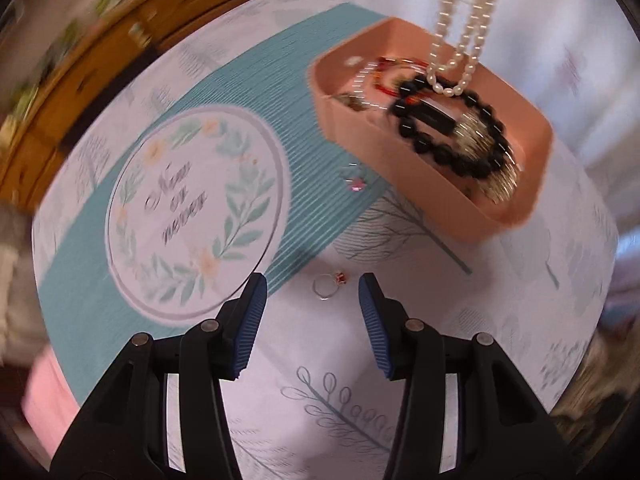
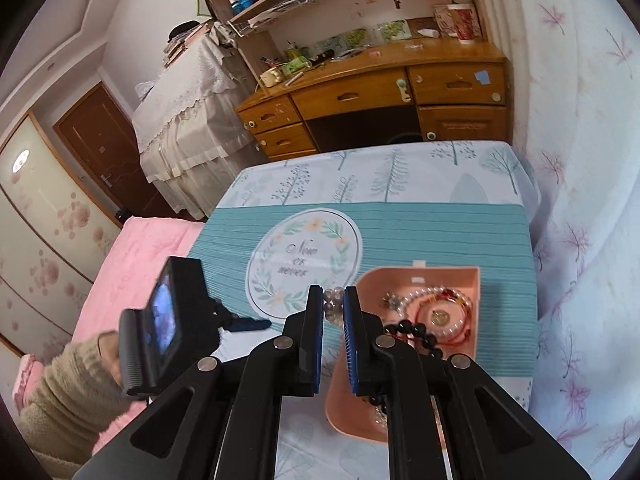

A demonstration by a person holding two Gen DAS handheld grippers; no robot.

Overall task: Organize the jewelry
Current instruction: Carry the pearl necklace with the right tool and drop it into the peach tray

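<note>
Hanging pearl necklace (image 1: pixel 460 40) from clamped right hand-held gripper (image 2: pixel 333 308) over tray rim (image 1: pixel 400 184) — left hand-held gripper (image 1: pixel 312 300) agape, empty

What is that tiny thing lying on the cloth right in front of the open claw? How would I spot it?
Find the pink tray on the printed tablecloth. Nearer than it, between the tips of the left claw, lies a thin silver ring with a small red stone. Unlike the beaded strands, it lies loose on the cloth, outside the tray.
</note>
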